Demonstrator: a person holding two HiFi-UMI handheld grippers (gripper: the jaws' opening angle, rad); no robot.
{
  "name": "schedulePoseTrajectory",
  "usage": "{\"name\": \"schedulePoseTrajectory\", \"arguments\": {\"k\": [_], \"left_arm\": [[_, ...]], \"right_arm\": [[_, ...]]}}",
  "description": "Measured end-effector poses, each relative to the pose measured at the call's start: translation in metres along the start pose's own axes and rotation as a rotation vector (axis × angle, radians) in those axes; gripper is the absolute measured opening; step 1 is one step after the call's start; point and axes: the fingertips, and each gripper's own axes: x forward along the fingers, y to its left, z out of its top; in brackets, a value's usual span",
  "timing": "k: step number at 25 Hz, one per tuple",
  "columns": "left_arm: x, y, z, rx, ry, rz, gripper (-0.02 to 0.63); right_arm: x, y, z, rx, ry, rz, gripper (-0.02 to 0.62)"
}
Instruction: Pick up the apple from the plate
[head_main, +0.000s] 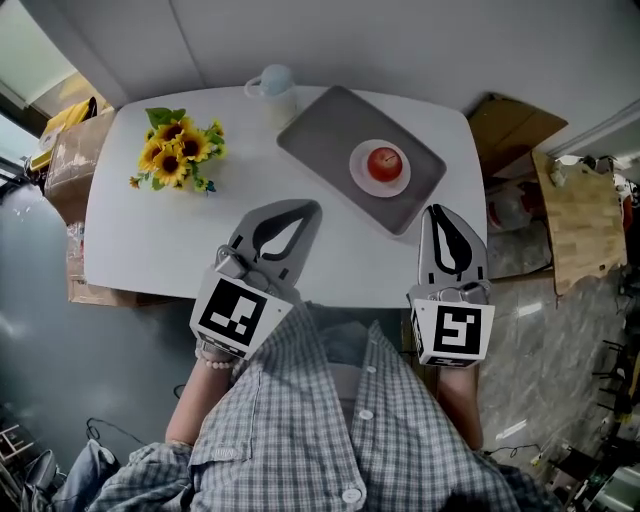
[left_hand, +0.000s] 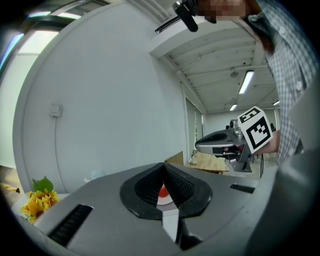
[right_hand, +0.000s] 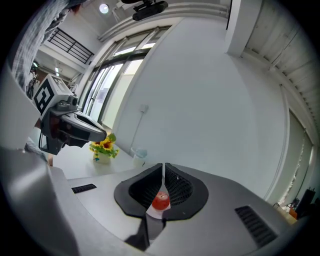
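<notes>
Starting the reach: left tool (head_main: 313, 208) and right tool (head_main: 437, 210) both closed, empty. Round red apple (head_main: 385, 162) on small white plate (head_main: 359, 181) sits ahead of right tool; likely open, then advance.

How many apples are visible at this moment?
1. The red apple sits on the small white plate, which rests on the grey tray at the right rear of the white table. No other apple shows in any view.
</notes>
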Motion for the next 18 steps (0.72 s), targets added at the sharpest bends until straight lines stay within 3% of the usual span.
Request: {"name": "schedulePoseTrajectory", "arguments": {"k": [11,18], "left_arm": [[0.063,0.012,-0.022,-0.042,0.106,0.04,0.011],[0.097,0.027,-0.047,-0.115,0.186,0.055,0.011]], "right_arm": [[0.054,-0.043,-0.041,0.02,0.065,0.09,0.031],[0.091,-0.055,-0.079,0.04,0.145,0.141,0.031]]}}
